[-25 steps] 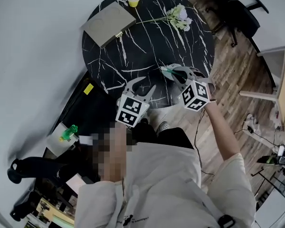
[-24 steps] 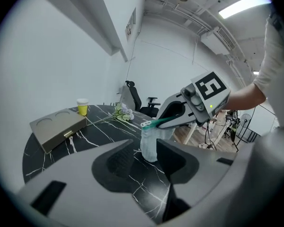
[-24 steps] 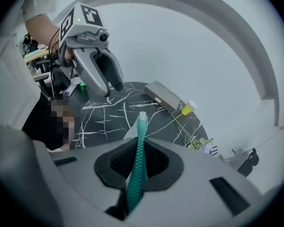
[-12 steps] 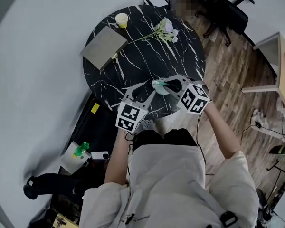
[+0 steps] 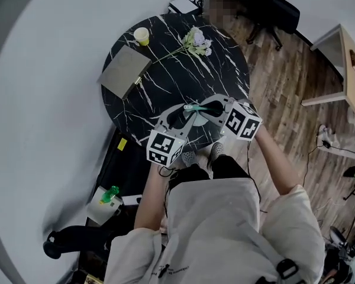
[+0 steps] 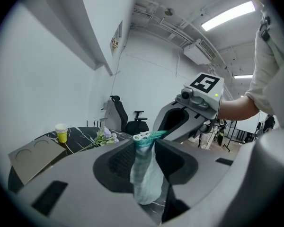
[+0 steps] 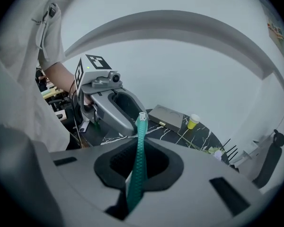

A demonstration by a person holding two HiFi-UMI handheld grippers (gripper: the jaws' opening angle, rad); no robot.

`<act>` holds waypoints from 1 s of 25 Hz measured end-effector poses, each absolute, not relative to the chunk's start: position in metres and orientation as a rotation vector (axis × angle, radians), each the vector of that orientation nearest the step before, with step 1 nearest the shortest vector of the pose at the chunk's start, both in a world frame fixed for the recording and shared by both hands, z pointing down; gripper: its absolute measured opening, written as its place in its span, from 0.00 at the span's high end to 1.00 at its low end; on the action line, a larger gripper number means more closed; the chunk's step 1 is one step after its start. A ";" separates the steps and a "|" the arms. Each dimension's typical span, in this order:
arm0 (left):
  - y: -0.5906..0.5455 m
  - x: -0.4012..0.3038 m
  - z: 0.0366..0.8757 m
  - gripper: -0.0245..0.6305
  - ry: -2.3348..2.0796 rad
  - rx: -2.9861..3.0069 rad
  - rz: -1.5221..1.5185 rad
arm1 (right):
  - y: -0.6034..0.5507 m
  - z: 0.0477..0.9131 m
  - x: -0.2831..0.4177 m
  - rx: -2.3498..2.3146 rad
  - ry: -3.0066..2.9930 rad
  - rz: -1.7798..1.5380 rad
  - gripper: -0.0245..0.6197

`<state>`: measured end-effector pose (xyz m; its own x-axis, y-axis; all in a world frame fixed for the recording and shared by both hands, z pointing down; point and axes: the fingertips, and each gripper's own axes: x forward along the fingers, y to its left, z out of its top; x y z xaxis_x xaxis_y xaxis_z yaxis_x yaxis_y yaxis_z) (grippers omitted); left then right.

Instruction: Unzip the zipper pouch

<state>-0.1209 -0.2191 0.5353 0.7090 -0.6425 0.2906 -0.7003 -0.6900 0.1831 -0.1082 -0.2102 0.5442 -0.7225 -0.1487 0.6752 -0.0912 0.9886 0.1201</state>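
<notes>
Holding the pouch (image 6: 144, 178) up off the worktop (image 5: 165, 93), over its near rim, stretched between two claws. Pinching the zip edge tight with the right claw (image 7: 141, 144), closed hard on it. Flanking the pouch's other end with the left claw (image 6: 144, 143), by the white tab (image 6: 141, 136): jaws apart, just closing in, cloth hanging between them and not squeezed. Only from the left gripper view: the pale body of the pouch dangling down. From the right gripper view, just a thin green strip seen edge-on. Only from the head view: the whole round black worktop, plus a green bottle (image 5: 109, 193) down at the left. Also only from up there: a pair of shoes (image 5: 189, 157) beneath the near rim. Counting now: one pouch, two claws, one yellow cup (image 5: 141, 35), one bunch of flowers (image 5: 195, 40), one grey tray (image 5: 123, 71) with two round dents, and two black chairs (image 6: 117, 113) behind in the left gripper view.
</notes>
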 end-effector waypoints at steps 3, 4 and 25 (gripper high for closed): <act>-0.223 -0.113 0.526 0.77 -1.082 2.637 0.271 | -0.214 0.535 -0.101 0.210 -2.428 -0.056 0.92; -0.224 -0.110 0.522 0.79 -1.090 2.635 0.264 | -0.214 0.531 -0.098 0.226 -2.441 -0.045 0.92; -0.227 -0.054 0.518 0.89 -1.215 2.713 0.729 | -0.219 0.506 -0.038 0.255 -2.557 0.024 0.84</act>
